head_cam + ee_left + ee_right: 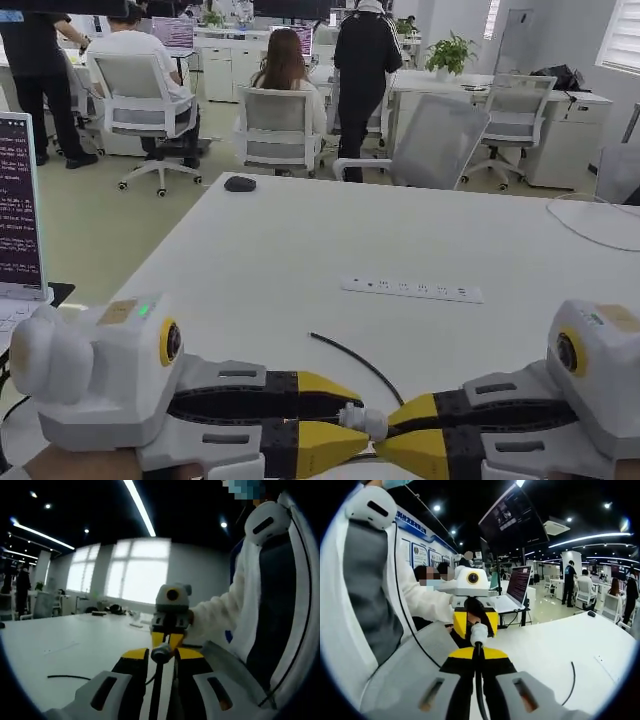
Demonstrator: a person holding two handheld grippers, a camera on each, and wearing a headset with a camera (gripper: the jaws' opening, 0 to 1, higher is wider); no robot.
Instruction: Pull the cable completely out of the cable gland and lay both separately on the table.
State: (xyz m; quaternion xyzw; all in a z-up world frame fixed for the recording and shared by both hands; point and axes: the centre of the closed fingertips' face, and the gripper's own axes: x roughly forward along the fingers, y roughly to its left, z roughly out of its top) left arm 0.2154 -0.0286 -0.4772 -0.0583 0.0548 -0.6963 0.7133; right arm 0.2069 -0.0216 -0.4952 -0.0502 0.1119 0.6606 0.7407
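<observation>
Starting at the left: finds the left gripper (335,419) low over the near edge of the white desk (280,250), yellow fingers (325,386) clenched on the left end of the cable gland (363,421). Holds that gland apparently clear of the desk, between the two tools. Judges it a small, light, rigid plastic fitting, rounded and smooth, hence prone to rotate or squirt out of a tip-only pinch; recommends a square hold across the body, set deeper between the pads if any slip appears.

Moving right: finds the right gripper (397,425) tip to tip with the left, fingers closed on the black cable (345,352) just beside the gland's right end. Confirms this in the right gripper view, with the cable running back along the gap between those fingers. Traces the free length from there in an arc leftward and away from the person, tail lying on the desk, near a white power strip (410,290) but apart from it. Judges the cable thin, light and limp, with a slick jacket; expects resistance from the gland's seal, so advises a hold close to the gland to keep the pull straight. Cannot tell whether the gland nut is slackened.
</observation>
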